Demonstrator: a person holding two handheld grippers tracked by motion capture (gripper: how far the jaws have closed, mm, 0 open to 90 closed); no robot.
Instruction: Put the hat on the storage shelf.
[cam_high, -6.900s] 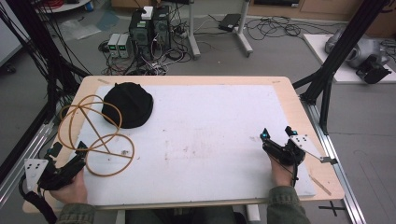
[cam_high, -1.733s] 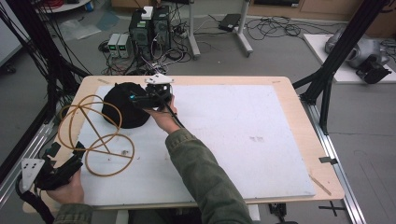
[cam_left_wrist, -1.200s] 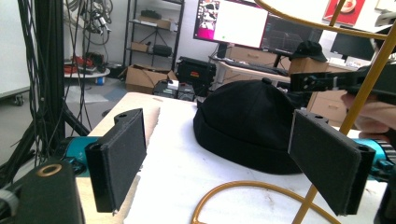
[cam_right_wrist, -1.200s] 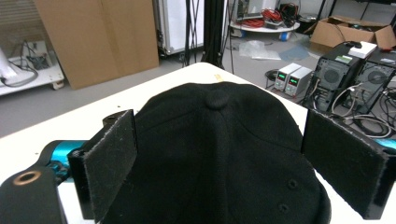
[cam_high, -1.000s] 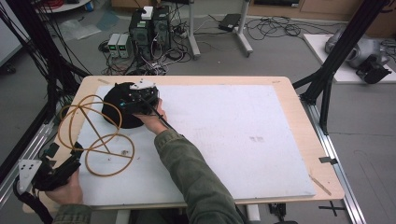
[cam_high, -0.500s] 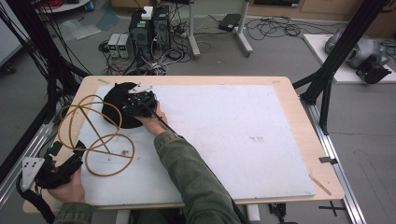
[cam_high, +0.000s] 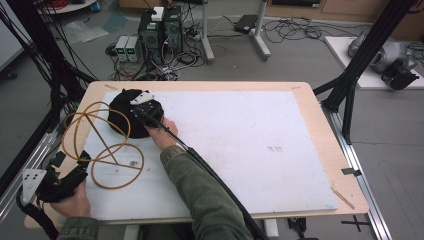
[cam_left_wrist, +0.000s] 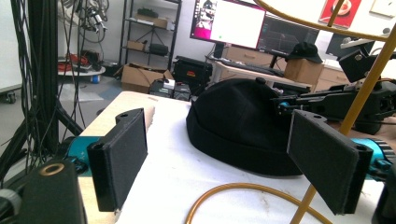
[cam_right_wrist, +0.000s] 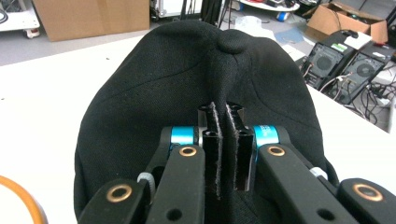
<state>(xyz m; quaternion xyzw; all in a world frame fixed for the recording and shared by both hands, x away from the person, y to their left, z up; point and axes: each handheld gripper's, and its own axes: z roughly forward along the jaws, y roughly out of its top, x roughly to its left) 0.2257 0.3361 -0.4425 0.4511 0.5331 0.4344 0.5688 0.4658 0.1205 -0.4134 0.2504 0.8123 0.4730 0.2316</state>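
Hat: a black cap sits at the far left corner of the surface, its crown pinched up into a ridge.
Right claw: the right claw has just been closing and now clamps a fold of the cap's fabric between its jaws; from above it sits on top of the cap, the sleeve stretched across from the near edge.
Left claw: the left claw stands wide open with nothing between its pads, resting at the near left corner, well apart from the cap.
Hose: a yellow-brown tube lies in loose loops just beside the cap, one loop overlapping its left edge.
Surface: a wooden top covered by a white sheet, faintly scuffed.
Frame: black struts rise on the right.
Room: grey floor with computer towers and tangled cables behind the surface; a lit monitor and cardboard boxes farther off.
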